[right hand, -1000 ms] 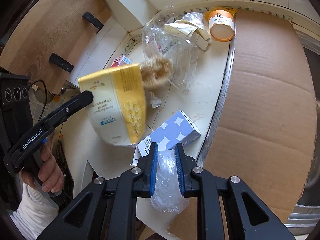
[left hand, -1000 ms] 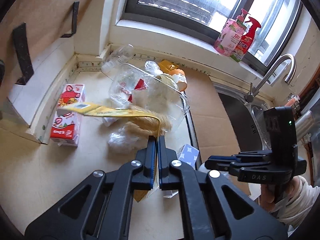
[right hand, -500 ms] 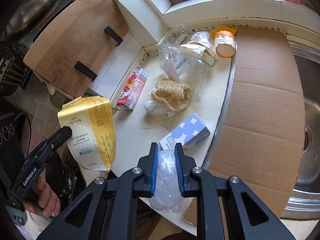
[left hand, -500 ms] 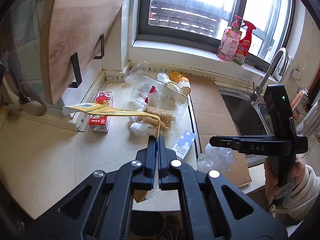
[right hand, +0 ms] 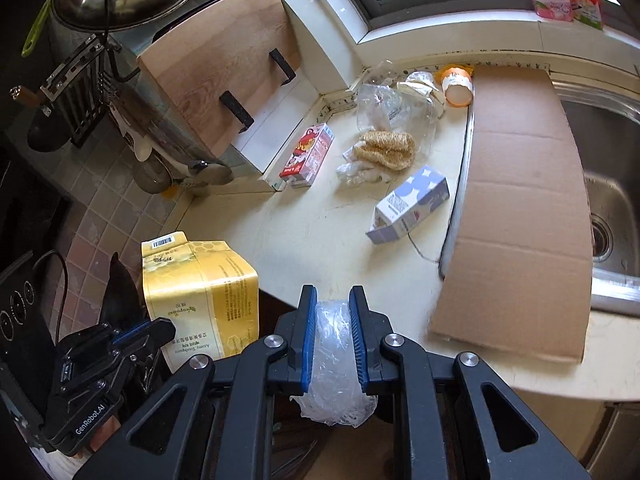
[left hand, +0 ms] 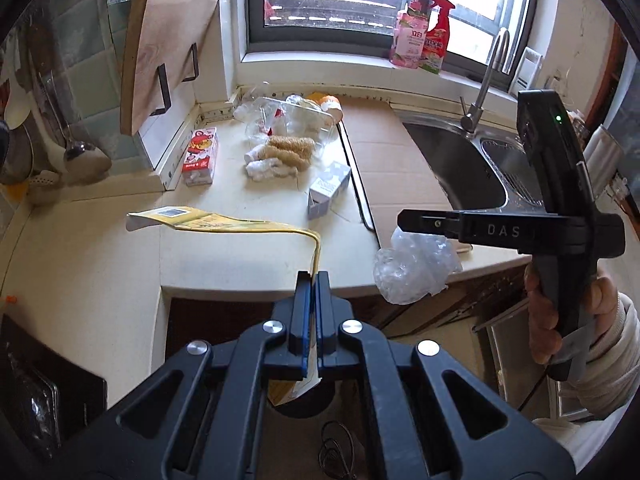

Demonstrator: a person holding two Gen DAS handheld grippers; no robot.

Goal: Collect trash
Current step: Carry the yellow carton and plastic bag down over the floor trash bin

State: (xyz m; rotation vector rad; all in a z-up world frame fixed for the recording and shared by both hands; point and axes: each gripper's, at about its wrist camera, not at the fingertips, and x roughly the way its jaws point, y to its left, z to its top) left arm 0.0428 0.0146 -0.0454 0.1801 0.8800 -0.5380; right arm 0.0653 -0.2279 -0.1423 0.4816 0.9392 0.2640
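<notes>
While both loads hang past the counter edge, left gripper pinches only the yellow carton's thin flap; it could tear or slip. Right gripper clamps a crumpled plastic bag, slick enough to slide free.

Left tongs clamped; right tongs clamped

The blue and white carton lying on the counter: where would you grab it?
Probably across the middle of the blue and white carton, coming from above. It lies flat on its long side with bare counter on both flanks, so fingers could straddle its narrow width.
</notes>
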